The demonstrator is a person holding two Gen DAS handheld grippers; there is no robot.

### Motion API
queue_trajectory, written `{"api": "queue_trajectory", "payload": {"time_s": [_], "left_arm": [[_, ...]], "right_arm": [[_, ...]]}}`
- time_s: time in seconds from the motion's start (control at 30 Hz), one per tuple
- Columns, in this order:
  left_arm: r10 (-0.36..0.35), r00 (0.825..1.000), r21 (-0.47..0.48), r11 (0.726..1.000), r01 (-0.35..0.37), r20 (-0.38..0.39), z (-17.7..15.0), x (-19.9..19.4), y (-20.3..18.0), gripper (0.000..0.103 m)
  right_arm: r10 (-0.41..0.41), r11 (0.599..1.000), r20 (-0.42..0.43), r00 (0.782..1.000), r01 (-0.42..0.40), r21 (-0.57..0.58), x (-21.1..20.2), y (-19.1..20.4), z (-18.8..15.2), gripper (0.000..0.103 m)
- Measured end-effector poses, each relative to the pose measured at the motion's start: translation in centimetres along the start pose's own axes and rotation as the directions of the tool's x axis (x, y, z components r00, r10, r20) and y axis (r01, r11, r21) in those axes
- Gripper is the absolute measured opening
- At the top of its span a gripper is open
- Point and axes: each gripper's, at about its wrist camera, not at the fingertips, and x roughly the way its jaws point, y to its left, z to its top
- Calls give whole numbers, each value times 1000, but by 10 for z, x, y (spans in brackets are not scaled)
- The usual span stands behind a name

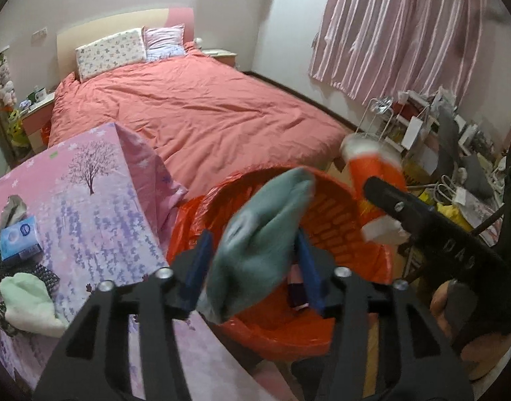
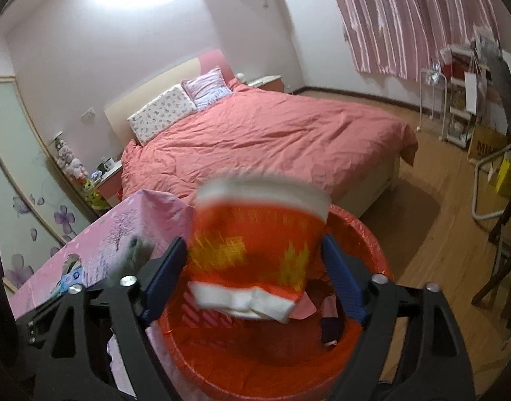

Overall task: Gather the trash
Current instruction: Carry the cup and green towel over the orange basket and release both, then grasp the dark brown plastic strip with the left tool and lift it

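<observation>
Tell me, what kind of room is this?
It looks like a bedroom. There is a big bed with a pink cover and pillows, and striped curtains hang on the wall.

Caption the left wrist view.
Left gripper opens around blurred grey-green cloth above orange-lined trash basket.

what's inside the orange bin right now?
Orange bin: a dark item and pink scraps on the bag liner. The orange cup hides much of the bottom.
</observation>
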Motion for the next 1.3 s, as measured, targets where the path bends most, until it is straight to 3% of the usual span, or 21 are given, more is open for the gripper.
{"api": "queue_trajectory", "payload": {"time_s": [0.13,0.27,0.53,0.73,0.97,1.13,1.3], "left_arm": [[51,999,-9,999,-51,9,-8,-2,16,69],[106,994,-9,994,-106,13,-18,-13,31,76],[222,974,-46,974,-220,51,-52,-65,76,90],[302,952,-92,950,-297,54,-83,-108,125,90],[403,914,-130,909,-396,38,-128,-156,188,88],[409,912,-140,902,-408,-26,-160,-168,226,75],[398,914,-110,908,-405,-79,-177,-158,237,62]], "right_arm": [[-16,1000,-6,1000,16,15,-1,-5,-9,87],[-37,999,-20,999,37,-6,-4,3,-17,87],[-58,993,-36,998,54,-110,-10,26,-24,90],[-34,984,-52,998,25,-175,-16,62,-41,90],[39,961,-111,993,-68,-269,-17,115,-68,90],[76,937,-152,985,-123,-327,-16,151,-89,90],[100,918,-197,975,-167,-360,-14,178,-107,88]]}}
